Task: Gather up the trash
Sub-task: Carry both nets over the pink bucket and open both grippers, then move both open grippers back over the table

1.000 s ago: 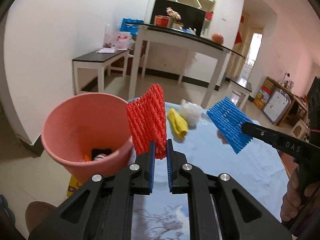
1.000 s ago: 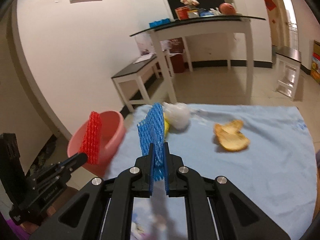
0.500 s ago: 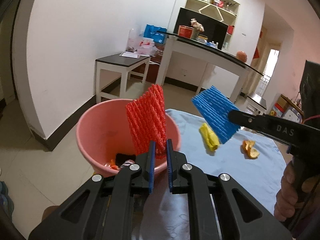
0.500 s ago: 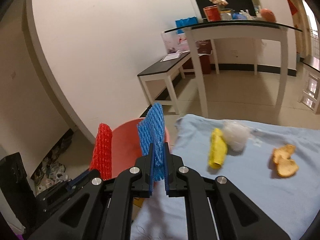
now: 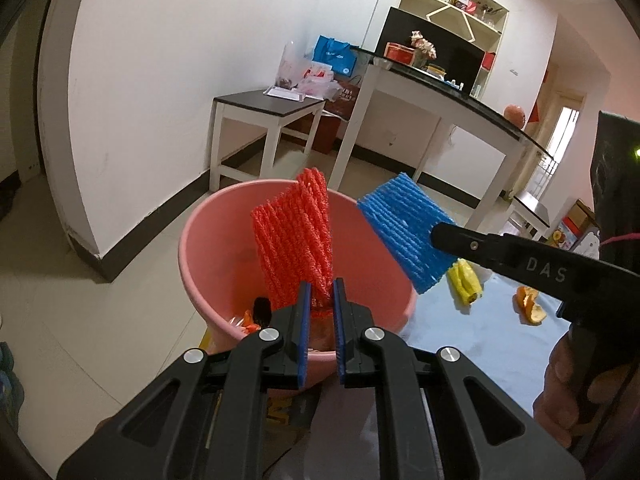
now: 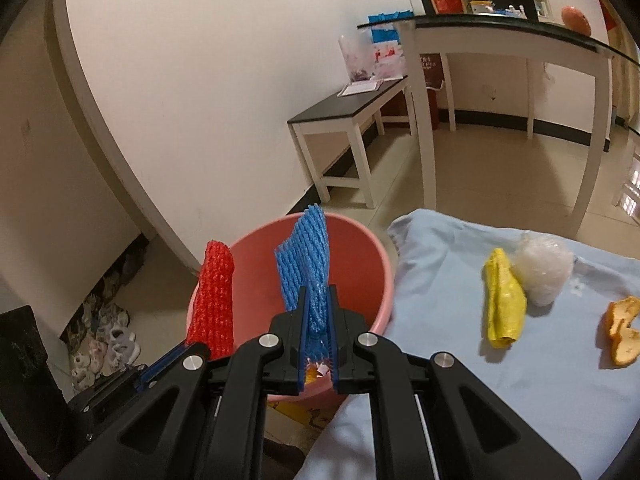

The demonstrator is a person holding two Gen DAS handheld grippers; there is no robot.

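My left gripper (image 5: 319, 292) is shut on a red foam net (image 5: 295, 238), held upright over the pink bucket (image 5: 208, 280). The right gripper (image 6: 316, 298) is shut on a blue foam net (image 6: 306, 258) above the same bucket (image 6: 372, 264). In the left wrist view the blue net (image 5: 404, 236) hangs over the bucket's right rim, clamped by the right gripper (image 5: 440, 234). The red net (image 6: 212, 300) shows at the bucket's left rim in the right wrist view. Some trash lies at the bucket's bottom (image 5: 250, 316).
On the light blue tablecloth (image 6: 460, 360) lie a yellow wrapper (image 6: 502, 304), a clear plastic wad (image 6: 540, 276) and orange peel (image 6: 622, 332). A low dark-topped bench (image 5: 264, 112) and a tall white table (image 5: 440, 92) stand behind the bucket. Shoes (image 6: 100, 340) lie by the wall.
Both grippers have swung left from over the tablecloth to above the pink bucket, each still carrying its net. The bucket now sits centred under both.
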